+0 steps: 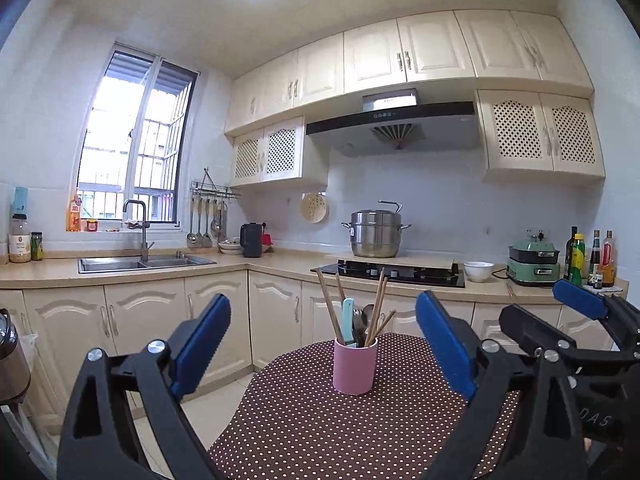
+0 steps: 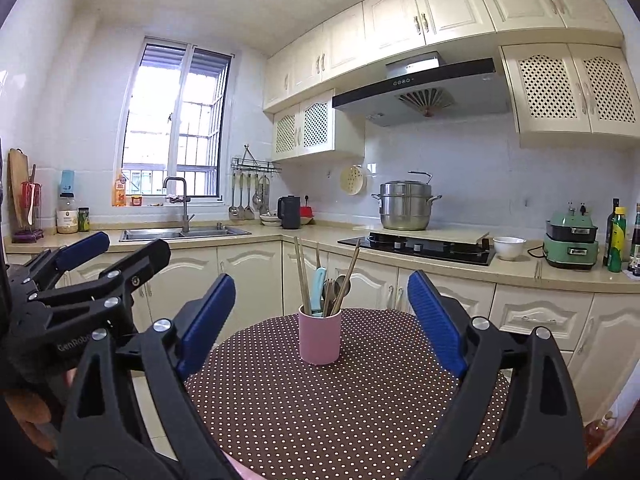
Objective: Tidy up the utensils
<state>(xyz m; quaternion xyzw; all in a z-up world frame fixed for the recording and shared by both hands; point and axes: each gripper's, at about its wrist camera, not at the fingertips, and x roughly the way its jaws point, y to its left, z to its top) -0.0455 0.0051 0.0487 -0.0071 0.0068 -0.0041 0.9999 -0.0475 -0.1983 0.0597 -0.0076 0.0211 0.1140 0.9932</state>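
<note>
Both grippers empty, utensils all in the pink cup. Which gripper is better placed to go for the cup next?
Marginal: probably right gripper. Both are open and the pink cup sits between each one's fingers, but it sits slightly more central in the right's view than the left gripper.

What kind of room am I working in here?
A home kitchen, by the look of it: a sink under the window, a gas hob with a steamer pot, and cream cabinets overhead.

You're in a home kitchen: cream cabinets (image 1: pixel 432 46), sink (image 1: pixel 144 263), gas hob (image 1: pixel 392 272) under a range hood (image 1: pixel 392 118).
</note>
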